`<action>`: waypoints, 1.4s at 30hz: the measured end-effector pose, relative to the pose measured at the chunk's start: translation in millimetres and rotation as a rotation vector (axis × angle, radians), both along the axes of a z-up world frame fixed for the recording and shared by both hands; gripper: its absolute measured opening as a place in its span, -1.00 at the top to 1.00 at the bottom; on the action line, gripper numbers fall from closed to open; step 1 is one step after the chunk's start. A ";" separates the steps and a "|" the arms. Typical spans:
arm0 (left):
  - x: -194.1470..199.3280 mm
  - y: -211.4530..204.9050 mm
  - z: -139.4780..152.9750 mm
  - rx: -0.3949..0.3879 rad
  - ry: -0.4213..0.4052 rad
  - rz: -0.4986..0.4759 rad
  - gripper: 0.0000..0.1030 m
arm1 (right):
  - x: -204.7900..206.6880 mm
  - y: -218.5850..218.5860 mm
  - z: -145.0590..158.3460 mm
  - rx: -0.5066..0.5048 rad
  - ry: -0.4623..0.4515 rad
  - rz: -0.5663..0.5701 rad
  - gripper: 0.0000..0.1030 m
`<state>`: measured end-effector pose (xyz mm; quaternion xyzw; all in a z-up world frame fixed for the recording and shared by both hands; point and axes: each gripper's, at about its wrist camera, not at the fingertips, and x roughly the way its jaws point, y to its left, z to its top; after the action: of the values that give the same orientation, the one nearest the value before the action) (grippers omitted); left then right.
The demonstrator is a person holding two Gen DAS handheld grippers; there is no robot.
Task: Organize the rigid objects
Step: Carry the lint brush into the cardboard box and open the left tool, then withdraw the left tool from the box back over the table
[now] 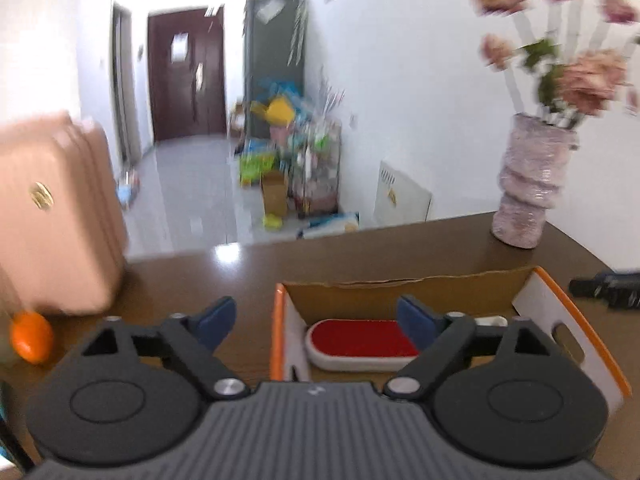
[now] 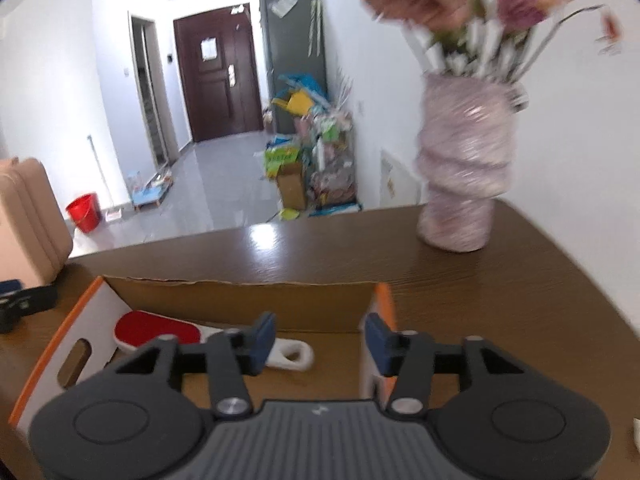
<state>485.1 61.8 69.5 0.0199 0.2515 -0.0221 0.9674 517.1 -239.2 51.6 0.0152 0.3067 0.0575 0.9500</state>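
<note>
Holding both my jaws spread wide and empty over the box [image 2: 240,292], I could bump the tall vase [image 2: 460,184] and tip it over.

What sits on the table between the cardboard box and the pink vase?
Nothing: in the right wrist view, only bare brown tabletop runs from the cardboard box to the pink vase. The left wrist view agrees.
</note>
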 end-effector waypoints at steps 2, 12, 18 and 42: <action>-35.3 -2.8 9.4 0.062 -0.064 -0.011 -0.89 | -34.2 -8.6 10.6 -0.026 -0.027 0.002 -0.21; -194.5 -20.5 39.3 0.187 -0.243 -0.076 -1.00 | -218.4 -5.6 44.7 -0.053 -0.173 0.094 -0.60; -281.8 -20.1 32.4 0.156 -0.334 -0.050 -1.00 | -303.0 -5.0 44.1 -0.064 -0.264 0.072 -0.67; -501.2 -24.1 -97.4 -0.003 -0.386 -0.003 -1.00 | -516.1 38.9 -84.8 -0.016 -0.389 0.032 -0.95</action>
<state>-16.0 37.7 -27.9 0.0226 0.0612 -0.0197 0.9977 1.0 -200.3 -33.3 -0.0087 0.1180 0.0719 0.9904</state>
